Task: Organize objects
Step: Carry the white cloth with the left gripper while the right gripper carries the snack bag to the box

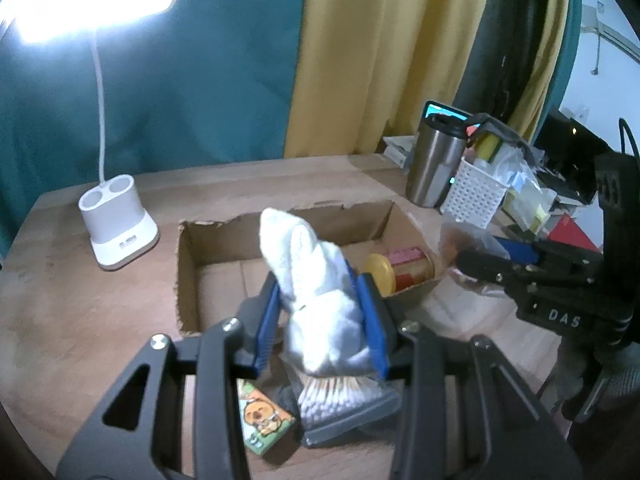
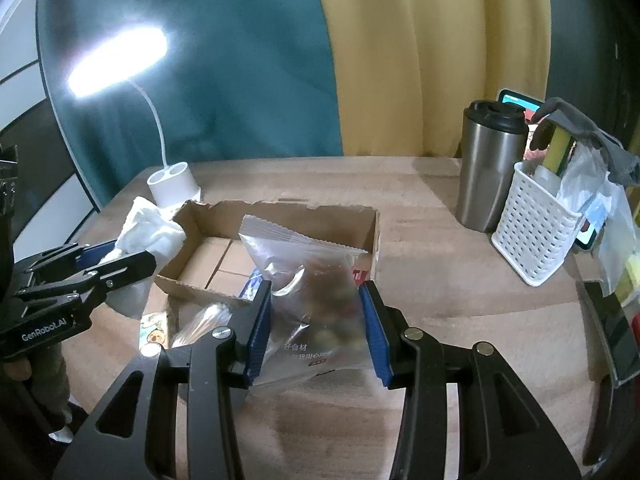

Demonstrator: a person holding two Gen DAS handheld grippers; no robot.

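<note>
White cloth (image 1: 320, 292) sits clamped in my left gripper (image 1: 322, 320), a clear snack bag (image 2: 308, 292) in my right gripper (image 2: 316, 320); both hang before the cardboard box (image 2: 200, 276) at twelve o'clock. Next, I judge, lower and release inside.

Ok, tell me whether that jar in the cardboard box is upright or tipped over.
Tipped over. The jar lies on its side in the box, yellow lid facing sideways.

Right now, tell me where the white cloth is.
The white cloth is clamped in the left gripper, above the cardboard box's near edge; the right wrist view shows it left of the box.
</note>
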